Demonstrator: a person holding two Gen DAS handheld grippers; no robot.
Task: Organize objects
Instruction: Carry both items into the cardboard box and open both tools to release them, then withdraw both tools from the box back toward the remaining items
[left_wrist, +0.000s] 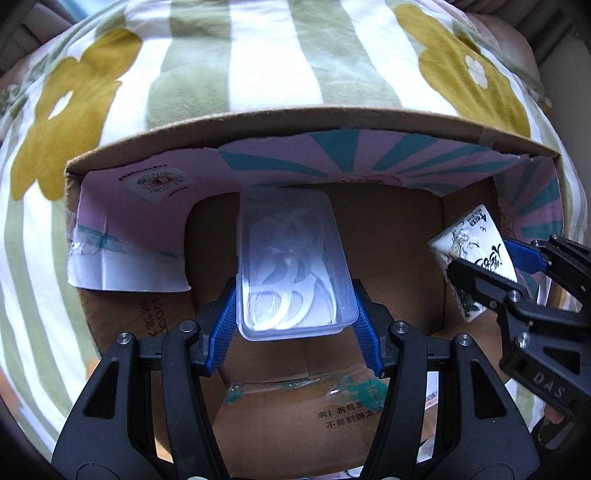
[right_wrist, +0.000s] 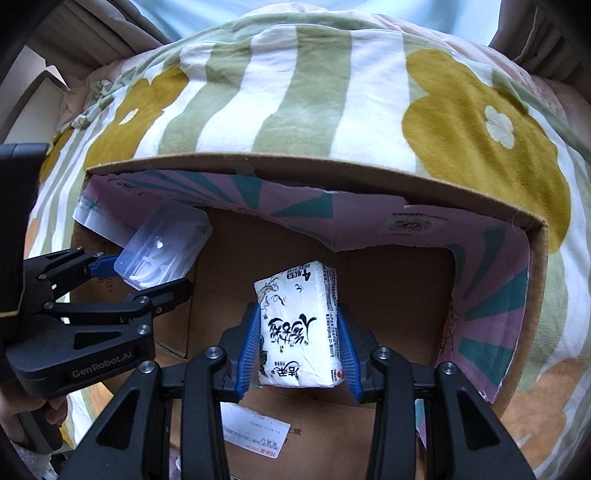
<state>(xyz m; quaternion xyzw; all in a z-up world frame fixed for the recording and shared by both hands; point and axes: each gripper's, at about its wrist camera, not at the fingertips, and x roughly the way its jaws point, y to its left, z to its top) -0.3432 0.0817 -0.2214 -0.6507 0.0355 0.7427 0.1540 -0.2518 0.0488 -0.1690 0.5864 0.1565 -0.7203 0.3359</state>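
Observation:
A clear plastic case (left_wrist: 293, 258) holding white floss picks sits between the blue pads of my left gripper (left_wrist: 295, 317), which is shut on it above the open cardboard box (left_wrist: 314, 114). The same case (right_wrist: 162, 251) and left gripper (right_wrist: 144, 275) show at the left of the right wrist view. My right gripper (right_wrist: 297, 343) is shut on a white tissue pack (right_wrist: 299, 328) with black lettering, also held over the box (right_wrist: 369, 173). In the left wrist view that tissue pack (left_wrist: 472, 243) and right gripper (left_wrist: 491, 264) appear at the right edge.
The box rests on a blanket (left_wrist: 236, 62) with green stripes and yellow flowers. Its flaps (left_wrist: 122, 206) with pink and teal print fold inward. A white shipping label (right_wrist: 255, 430) lies on the brown box floor. A hand (right_wrist: 22, 413) holds the left gripper's handle.

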